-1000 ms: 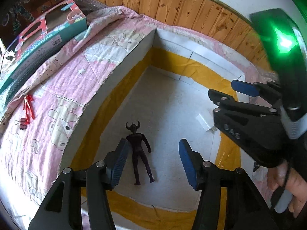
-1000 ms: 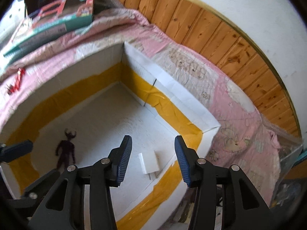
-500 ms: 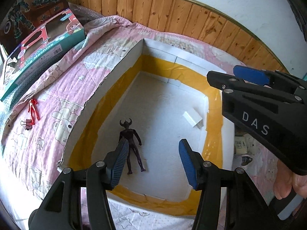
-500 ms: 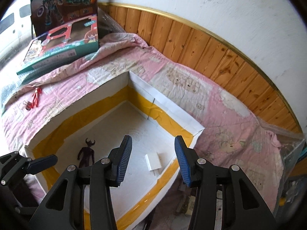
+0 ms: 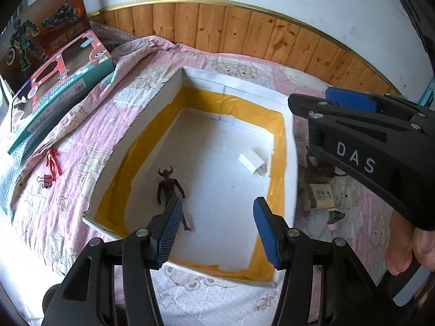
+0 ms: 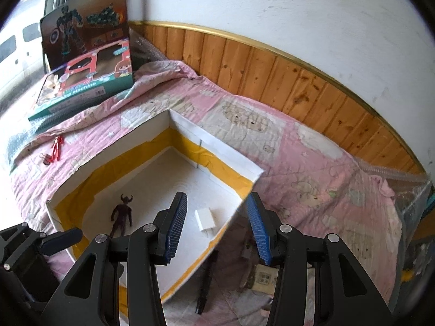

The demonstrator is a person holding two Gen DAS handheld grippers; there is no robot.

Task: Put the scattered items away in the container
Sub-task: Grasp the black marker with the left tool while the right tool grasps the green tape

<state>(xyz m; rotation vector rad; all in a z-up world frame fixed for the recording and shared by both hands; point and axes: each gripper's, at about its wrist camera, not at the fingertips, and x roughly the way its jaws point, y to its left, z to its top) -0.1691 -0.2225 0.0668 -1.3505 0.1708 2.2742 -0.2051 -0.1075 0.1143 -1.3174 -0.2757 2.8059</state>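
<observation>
We see the white box (image 5: pixel 277 212) on the bed holding a dark horned figure (image 5: pixel 170 187) and a white charger (image 5: pixel 251 160), red figure (image 5: pixel 53 160) and binder clip (image 5: pixel 46 180) outside left of it, left tool (image 5: pixel 214 231) and right tool (image 6: pixel 214 225) both spread, empty.

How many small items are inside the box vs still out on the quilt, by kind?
Dark horned figure, in box: 1
White block, in box: 1
Red figure, on quilt: 1
Binder clip, on quilt: 1
Total: 4
</observation>
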